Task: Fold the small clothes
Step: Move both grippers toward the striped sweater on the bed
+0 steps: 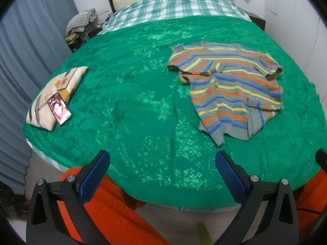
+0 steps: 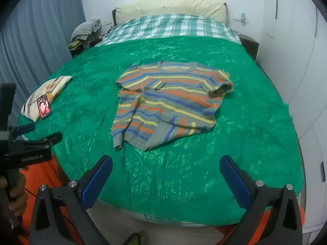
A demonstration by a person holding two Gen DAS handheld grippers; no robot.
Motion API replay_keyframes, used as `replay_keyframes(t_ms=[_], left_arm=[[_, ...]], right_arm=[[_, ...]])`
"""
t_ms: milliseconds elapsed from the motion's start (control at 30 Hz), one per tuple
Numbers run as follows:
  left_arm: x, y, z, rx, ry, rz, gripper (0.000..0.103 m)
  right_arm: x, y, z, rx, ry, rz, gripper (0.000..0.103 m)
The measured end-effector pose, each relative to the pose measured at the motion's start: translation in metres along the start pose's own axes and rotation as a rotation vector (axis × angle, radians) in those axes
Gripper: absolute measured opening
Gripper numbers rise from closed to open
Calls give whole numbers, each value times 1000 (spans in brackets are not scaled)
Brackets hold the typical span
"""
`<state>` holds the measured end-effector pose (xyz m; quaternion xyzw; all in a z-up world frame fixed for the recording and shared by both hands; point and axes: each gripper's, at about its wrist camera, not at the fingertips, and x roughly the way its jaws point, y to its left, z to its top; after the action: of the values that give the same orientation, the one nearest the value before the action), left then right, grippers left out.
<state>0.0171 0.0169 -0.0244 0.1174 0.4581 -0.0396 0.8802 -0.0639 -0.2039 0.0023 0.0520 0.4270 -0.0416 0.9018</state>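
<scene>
A small striped sweater (image 2: 165,106) in grey, orange, yellow and blue lies rumpled on the green bedspread (image 2: 245,138), both sleeves folded in over its body, collar toward the headboard. It also shows in the left wrist view (image 1: 229,85), right of centre. My left gripper (image 1: 162,163) is open and empty, held off the bed's near edge, well short of the sweater. It also shows from the side at the left of the right wrist view (image 2: 38,134). My right gripper (image 2: 165,169) is open and empty above the near edge, in front of the sweater's hem.
A patterned pillow (image 1: 59,94) with a lit phone (image 1: 59,108) on it lies at the bed's left edge. A checked sheet (image 2: 169,26) and cream headboard are at the far end. Grey curtains hang left, white wardrobe doors (image 2: 296,61) stand right.
</scene>
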Motion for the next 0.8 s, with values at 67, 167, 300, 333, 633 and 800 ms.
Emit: replay_keyframes(t_ms=[67,167,300,333,633,800], left_arm=[[1,1,1,-2,3,-2,103],[6,3,1,-3,15,-7,103],[10,7,-2,-16,26,-39,103],[11,7,-2,-16,29,-45,103],[17,4,-6,-7,40,-79,103],[16,11,-8,-21,28,-74,103]], right_arm=[[4,1,-3,-8,13,11,103],[11,1,-4,3,37,22,103],[17,-5,-5,59,59,65,103],[18,-4,-5,61,61,66,103],[17,-1,-6,58,43,76,103],[27,-6,-9,58,62,83,103]])
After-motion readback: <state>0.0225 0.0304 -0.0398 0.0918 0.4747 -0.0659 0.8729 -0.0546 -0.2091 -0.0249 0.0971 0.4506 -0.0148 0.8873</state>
